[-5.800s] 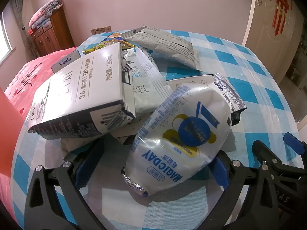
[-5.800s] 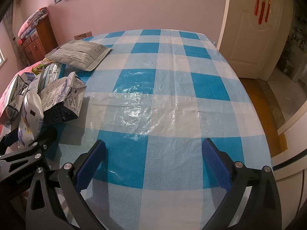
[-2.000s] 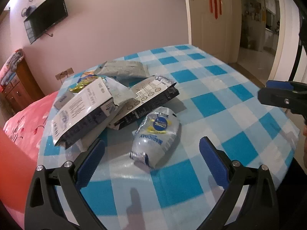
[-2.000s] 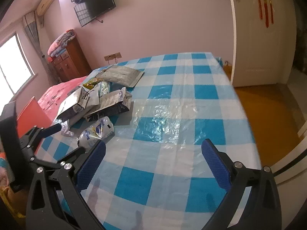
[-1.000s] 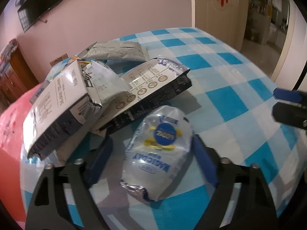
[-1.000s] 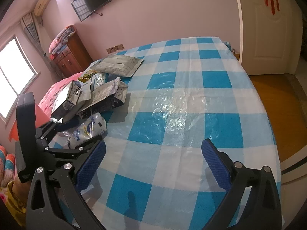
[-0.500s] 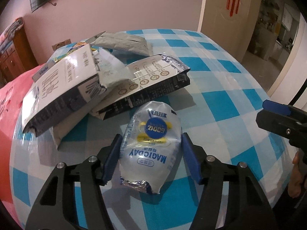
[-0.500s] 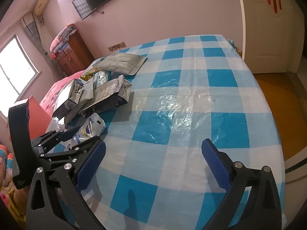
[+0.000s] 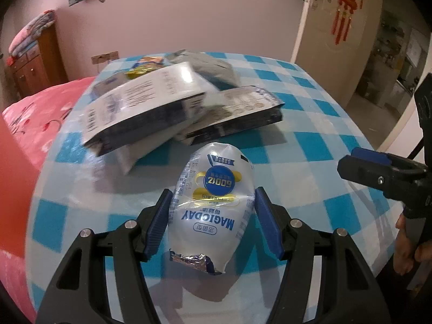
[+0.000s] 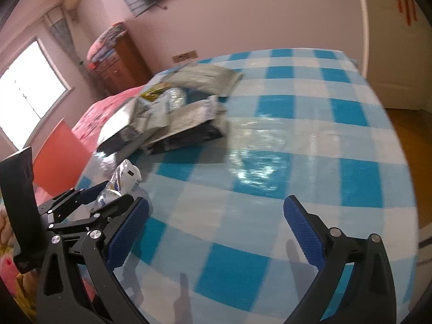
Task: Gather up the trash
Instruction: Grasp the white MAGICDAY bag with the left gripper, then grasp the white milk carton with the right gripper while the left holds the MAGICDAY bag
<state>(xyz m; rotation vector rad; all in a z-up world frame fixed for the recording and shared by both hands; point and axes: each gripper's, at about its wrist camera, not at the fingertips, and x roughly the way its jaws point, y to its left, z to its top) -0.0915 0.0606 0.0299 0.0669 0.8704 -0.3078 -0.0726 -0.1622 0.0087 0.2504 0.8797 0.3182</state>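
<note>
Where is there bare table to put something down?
Bare checked tablecloth runs from the pile of packets toward the door-side edge, including the patch under the open right gripper. The pile's corner is crowded.

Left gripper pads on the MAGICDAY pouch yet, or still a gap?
Touching. In the left wrist view both blue pads of the left gripper press against the sides of the MAGICDAY pouch, with no gap visible at either pad.

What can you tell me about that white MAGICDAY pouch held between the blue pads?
The MAGICDAY pouch is a puffy, glossy white plastic packet with a blue round logo, yellow shapes and a crimped foil end nearest the camera. Its print reads upside down. The left gripper pinches its sides above the checked tablecloth, apart from the other wrappers.
</note>
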